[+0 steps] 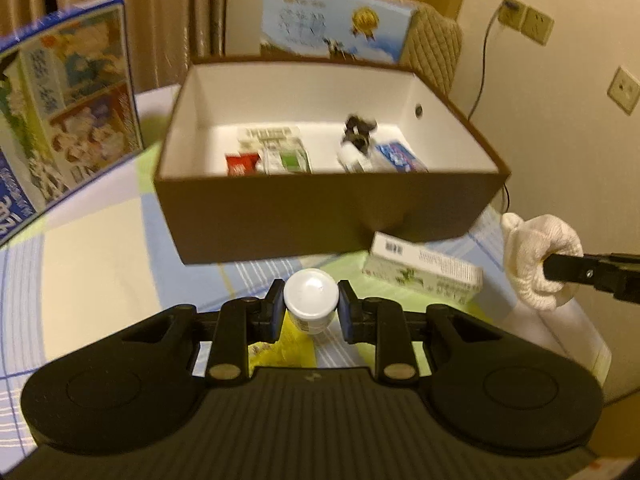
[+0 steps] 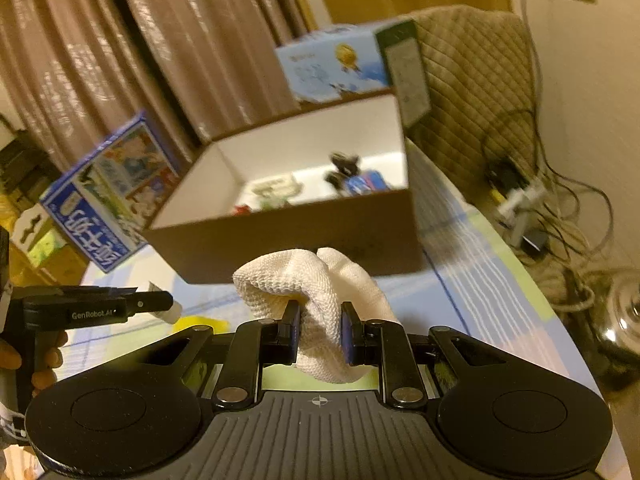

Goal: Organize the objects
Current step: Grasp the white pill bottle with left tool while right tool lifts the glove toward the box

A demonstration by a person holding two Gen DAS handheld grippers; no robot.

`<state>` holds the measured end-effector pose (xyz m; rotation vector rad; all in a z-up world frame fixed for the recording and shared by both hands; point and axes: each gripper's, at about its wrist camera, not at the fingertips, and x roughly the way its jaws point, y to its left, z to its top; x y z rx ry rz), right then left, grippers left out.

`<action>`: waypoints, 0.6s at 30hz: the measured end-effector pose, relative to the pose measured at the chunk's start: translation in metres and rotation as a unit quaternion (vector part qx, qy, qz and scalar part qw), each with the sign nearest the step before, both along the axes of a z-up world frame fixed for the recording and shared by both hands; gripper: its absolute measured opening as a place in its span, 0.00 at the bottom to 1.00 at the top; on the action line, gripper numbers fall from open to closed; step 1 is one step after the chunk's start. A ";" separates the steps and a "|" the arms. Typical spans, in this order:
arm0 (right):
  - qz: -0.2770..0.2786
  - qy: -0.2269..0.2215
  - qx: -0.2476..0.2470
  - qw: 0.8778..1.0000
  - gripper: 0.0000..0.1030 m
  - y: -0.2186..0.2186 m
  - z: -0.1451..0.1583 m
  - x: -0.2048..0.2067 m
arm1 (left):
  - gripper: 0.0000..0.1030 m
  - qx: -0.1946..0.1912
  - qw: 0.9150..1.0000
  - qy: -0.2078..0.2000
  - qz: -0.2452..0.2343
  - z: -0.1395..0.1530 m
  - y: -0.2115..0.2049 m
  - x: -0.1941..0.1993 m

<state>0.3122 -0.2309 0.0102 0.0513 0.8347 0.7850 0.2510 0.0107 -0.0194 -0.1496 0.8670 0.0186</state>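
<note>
Both grippers carry items toward the brown storage box (image 1: 320,208): left gripper (image 1: 311,312) clenched on a white-capped bottle (image 1: 310,300), right gripper (image 2: 320,334) grasping a white knitted cloth (image 2: 320,300).

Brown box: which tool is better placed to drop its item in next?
Probably right. The right tool grips the white cloth close to the brown box wall. The left tool holds its white jar farther back.

brown box (image 1: 320,216) open-topped, flat carton (image 1: 424,270) beside it
</note>
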 end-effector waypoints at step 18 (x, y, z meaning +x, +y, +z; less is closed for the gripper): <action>0.074 -0.061 0.029 0.995 0.17 0.083 0.037 0.050 | 0.22 0.021 0.999 -0.038 0.022 0.050 0.023 0.060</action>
